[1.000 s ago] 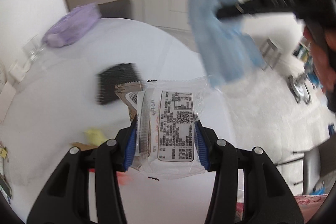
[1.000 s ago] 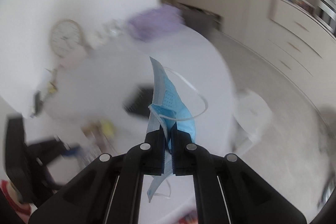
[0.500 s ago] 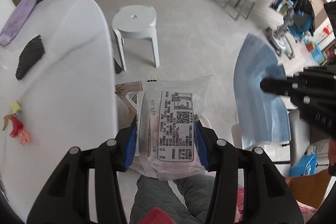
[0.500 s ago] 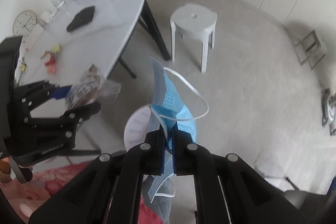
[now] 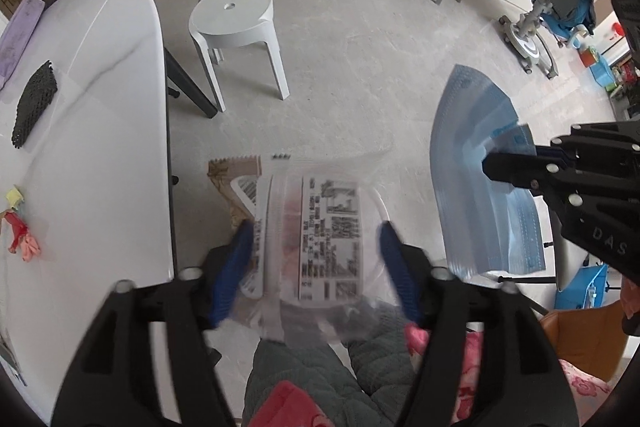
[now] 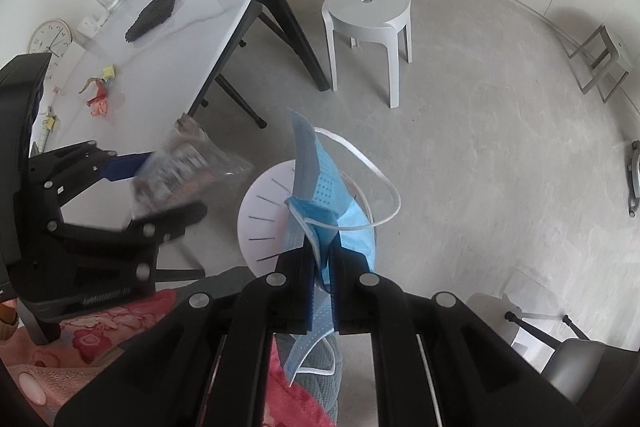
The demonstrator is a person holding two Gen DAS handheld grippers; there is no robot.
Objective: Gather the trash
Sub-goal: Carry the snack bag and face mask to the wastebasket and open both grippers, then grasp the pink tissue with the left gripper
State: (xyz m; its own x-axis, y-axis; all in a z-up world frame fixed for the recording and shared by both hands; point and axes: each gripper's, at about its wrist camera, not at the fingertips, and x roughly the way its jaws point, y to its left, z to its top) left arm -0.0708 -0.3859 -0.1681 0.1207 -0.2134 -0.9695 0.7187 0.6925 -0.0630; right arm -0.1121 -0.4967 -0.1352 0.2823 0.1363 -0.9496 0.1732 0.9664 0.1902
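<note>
My left gripper (image 5: 316, 247) has its jaws spread apart, and the clear plastic wrapper (image 5: 320, 239) with a printed label sits blurred between them, with a brown wrapper (image 5: 232, 179) behind it. In the right wrist view the left gripper (image 6: 160, 183) and wrapper (image 6: 180, 163) hang above a white round bin (image 6: 264, 211) on the floor. My right gripper (image 6: 322, 251) is shut on a blue face mask (image 6: 320, 187), held over the same bin. The mask (image 5: 476, 187) shows at right in the left wrist view.
A white table (image 5: 100, 131) at left carries a black mesh pad (image 5: 34, 103), a purple pouch (image 5: 16, 35) and red and yellow scraps (image 5: 20, 231). A white stool (image 5: 236, 27) stands on the grey floor. The person's legs (image 5: 312, 375) are below.
Both grippers swung from the table to over the floor and bin. My left jaws have just spread wider and the wrapper between them is now blurred, slipping.
</note>
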